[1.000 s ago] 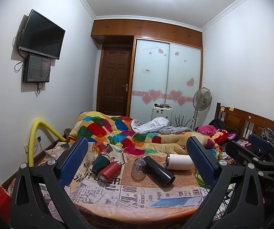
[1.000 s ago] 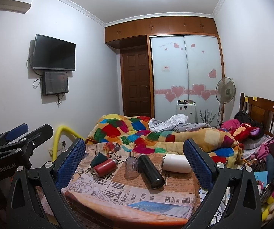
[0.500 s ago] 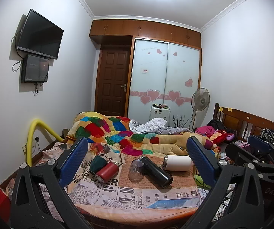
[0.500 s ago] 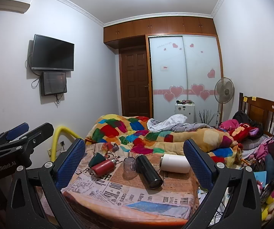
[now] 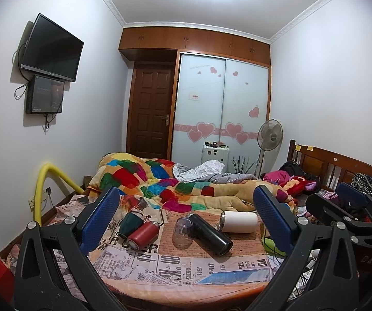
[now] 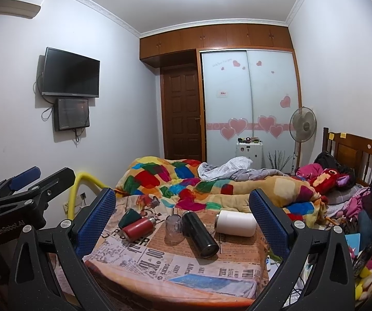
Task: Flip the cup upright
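- Five drinking vessels sit on the newspaper-print cloth (image 5: 144, 261) covering the round counter (image 5: 186, 289); what they hold, if anything, cannot be told.
- One clear plastic cup (image 5: 182, 232) (image 6: 173, 228) stands mouth-down at the middle, touching the black cylindrical flask (image 5: 209, 234) (image 6: 199, 230) lying on its side.
- One white cylindrical tumbler (image 5: 238, 221) lies on its side at the right; one red metal bottle (image 5: 143, 234) and one dark green cup (image 5: 129, 223) lie touching at the left.
- Cloth print reads "00" and "ER".
- Left tool (image 5: 184, 221): blue-padded jaws spread wide, holding nothing.
- Right tool (image 6: 182, 223): jaws likewise apart and bare, short of the cups.
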The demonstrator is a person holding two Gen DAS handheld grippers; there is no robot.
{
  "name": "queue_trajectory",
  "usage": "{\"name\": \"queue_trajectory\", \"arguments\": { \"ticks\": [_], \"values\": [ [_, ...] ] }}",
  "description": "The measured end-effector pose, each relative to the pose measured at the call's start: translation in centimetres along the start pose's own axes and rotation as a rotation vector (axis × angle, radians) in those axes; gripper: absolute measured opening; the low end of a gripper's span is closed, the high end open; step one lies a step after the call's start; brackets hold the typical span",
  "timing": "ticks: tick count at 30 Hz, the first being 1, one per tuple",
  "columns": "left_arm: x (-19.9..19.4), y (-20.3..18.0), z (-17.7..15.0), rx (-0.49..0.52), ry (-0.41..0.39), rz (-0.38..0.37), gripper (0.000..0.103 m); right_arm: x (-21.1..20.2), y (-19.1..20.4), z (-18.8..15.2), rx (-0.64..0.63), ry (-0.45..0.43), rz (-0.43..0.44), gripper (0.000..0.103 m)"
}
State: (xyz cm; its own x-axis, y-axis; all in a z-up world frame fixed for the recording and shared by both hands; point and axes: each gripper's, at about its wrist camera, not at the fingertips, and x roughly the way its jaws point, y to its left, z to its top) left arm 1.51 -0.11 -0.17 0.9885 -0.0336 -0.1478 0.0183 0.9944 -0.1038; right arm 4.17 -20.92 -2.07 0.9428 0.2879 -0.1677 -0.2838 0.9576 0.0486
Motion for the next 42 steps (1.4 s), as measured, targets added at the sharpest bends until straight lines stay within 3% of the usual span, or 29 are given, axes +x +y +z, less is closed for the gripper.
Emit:
{"name": "queue_trajectory", "arguments": {
  "ticks": [12,21,32,40,42],
  "values": [
    [2.3,0.7,-1.0,0.010,0.031,0.028,0.103,2.4,-0.9,-0.5,0.021,0.044,-0.012,0.103],
    [7.9,2.6,-2.9,0.004,0.140,0.041,0.103,6.2,-2.4,-2.1,0.044,0.128,-0.036,0.103],
    [18.9,5.2,-8.3,0.090,0.336,0.114,0.103,12.7,-4.7,-4.9,0.045,0.275,-0.104,0.103],
    [28.7,7.6,-12.5,0.162,0.545,0.053,0.103,16.8,-5.4,-6.7,0.050,0.371,-0.123,0.103],
    [31.4,8.5,-13.5,0.156,0.615,0.021,0.092,17.7,-5.4,-7.1,0.046,0.389,-0.125,0.103]
  ]
}}
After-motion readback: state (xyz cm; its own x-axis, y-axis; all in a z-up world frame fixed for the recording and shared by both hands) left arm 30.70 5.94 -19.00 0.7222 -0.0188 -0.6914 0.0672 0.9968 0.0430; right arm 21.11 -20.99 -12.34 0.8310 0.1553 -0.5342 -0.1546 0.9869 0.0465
